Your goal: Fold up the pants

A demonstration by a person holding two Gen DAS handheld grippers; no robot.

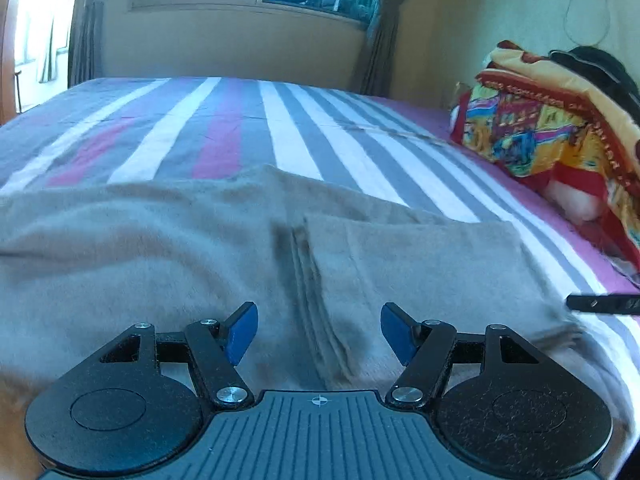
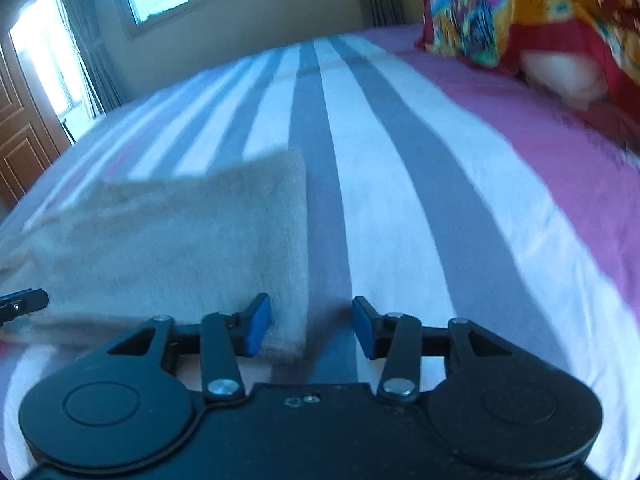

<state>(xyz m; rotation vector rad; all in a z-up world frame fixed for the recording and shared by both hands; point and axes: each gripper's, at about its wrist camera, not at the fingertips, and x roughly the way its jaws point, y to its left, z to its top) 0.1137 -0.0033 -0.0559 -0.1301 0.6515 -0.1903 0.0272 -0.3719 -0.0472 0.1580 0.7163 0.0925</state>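
i have the pants (image 1: 168,248) lying flat on the striped bedsheet (image 1: 280,128), at the near edge of the bed, and they fill most of the lower half of my left wrist view. a folded flap lies on top at the right, its edge beside a dark seam that runs from near to far. the long axis runs left to right across the bed, so the near long edge faces me, i'd guess so i can work along it with both tools at once. which end is the waist i cannot tell.

my left gripper (image 1: 318,330) hangs over the cloth near that seam with its blue pads spread apart and nothing pinched between them. my right gripper (image 2: 311,326) sits over the right end of the pants (image 2: 180,248), jaws parted, straddling the cloth's right edge but not clamping it. a colourful blanket pile (image 1: 552,120) sits far right, well apart.
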